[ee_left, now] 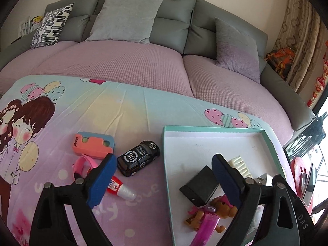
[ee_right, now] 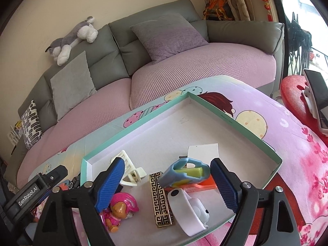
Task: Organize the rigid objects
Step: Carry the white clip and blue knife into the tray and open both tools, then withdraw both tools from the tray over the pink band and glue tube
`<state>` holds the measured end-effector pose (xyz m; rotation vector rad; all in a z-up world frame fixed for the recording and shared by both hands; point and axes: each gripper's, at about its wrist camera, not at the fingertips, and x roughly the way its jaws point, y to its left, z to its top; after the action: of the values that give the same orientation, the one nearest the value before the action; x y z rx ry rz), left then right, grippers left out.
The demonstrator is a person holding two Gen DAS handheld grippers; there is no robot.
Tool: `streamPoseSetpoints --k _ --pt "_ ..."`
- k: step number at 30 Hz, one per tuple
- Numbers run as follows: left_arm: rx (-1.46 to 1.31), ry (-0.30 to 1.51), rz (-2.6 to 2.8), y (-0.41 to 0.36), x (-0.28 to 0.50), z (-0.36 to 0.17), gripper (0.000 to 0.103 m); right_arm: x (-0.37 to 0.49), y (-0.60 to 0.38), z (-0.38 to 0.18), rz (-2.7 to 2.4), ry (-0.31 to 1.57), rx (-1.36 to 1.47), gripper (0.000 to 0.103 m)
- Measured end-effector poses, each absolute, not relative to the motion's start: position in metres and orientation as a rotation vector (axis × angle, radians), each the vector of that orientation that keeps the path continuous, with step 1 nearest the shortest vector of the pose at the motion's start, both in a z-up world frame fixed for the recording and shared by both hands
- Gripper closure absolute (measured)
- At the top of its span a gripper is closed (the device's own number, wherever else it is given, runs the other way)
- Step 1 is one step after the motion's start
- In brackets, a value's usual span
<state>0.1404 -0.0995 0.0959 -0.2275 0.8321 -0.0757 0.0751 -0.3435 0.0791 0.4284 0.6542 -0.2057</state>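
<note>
My left gripper (ee_left: 164, 164) stands open over the tray's left rim, nothing between its fingers. On the cartoon cloth to its left lie a black toy car (ee_left: 139, 157), an orange-and-blue case (ee_left: 93, 144), a pink strap (ee_left: 84, 164) and a red-and-white glue tube (ee_left: 121, 188). The teal-rimmed tray (ee_left: 213, 128) holds a black box (ee_left: 199, 185), a white hair clip (ee_left: 239, 165) and a puppy figure (ee_left: 215, 211). My right gripper (ee_right: 167, 163) is open above the tray (ee_right: 143, 121). Between its fingers, untouched, lies a blue-and-yellow toy (ee_right: 184, 172). Nearby are a black-and-gold box (ee_right: 161, 198), a white strap (ee_right: 188, 211) and the pink puppy figure (ee_right: 121, 207).
A grey sofa (ee_left: 174, 20) with a pink seat cover and cushions borders the far side of the cloth. A plush dog (ee_right: 71, 39) lies on its back. A red stool (ee_right: 295, 94) with a phone (ee_right: 316, 100) stands at the right.
</note>
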Motion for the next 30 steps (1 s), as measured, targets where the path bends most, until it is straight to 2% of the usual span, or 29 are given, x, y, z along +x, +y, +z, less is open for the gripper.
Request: streamPoseSetpoints --k 8,30 --pt "-0.292 0.847 0.043 -0.075 0.139 0.088 0.001 0.080 -0.333 0.078 -0.198 0.671 0.374 0.000" --pt "-0.413 0.860 0.218 -0.012 0.121 0.077 0.001 0.086 -0.289 0.085 -0.180 0.667 0.201 0.000"
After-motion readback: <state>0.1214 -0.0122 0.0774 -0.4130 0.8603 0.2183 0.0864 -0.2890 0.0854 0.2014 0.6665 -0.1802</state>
